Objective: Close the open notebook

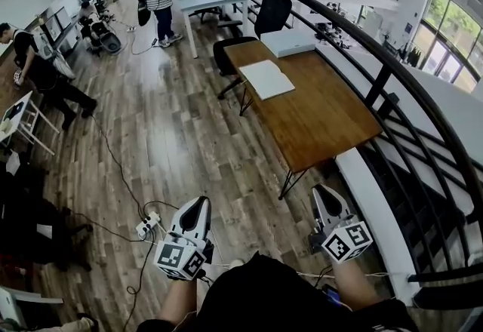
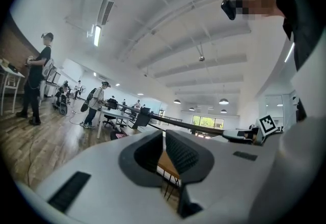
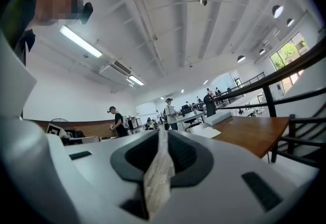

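Sight of the notebook (image 1: 266,78) is coming from two views only. The head view is showing it lying open, pages up, on the wooden bench (image 1: 324,119), by the bench's left long edge near the far end, with a flat white box (image 1: 287,41) just beyond it at the far edge. The right gripper view is catching the notebook (image 3: 206,132) low and side-on, pale against the bench top. The left gripper view is giving only a sliver of the bench's wood behind its tongs, along with people standing on the plank floor (image 2: 30,141). The head view alone is showing both tools together, hanging over the floor well short of the bench's near end. The left tongs (image 1: 198,204) are sitting clenched, and their own view is showing the left tongs (image 2: 164,135) meeting at the tips with nothing gripped. The right tongs (image 1: 323,193) are likewise pressing together, grasping nothing and touching nothing.
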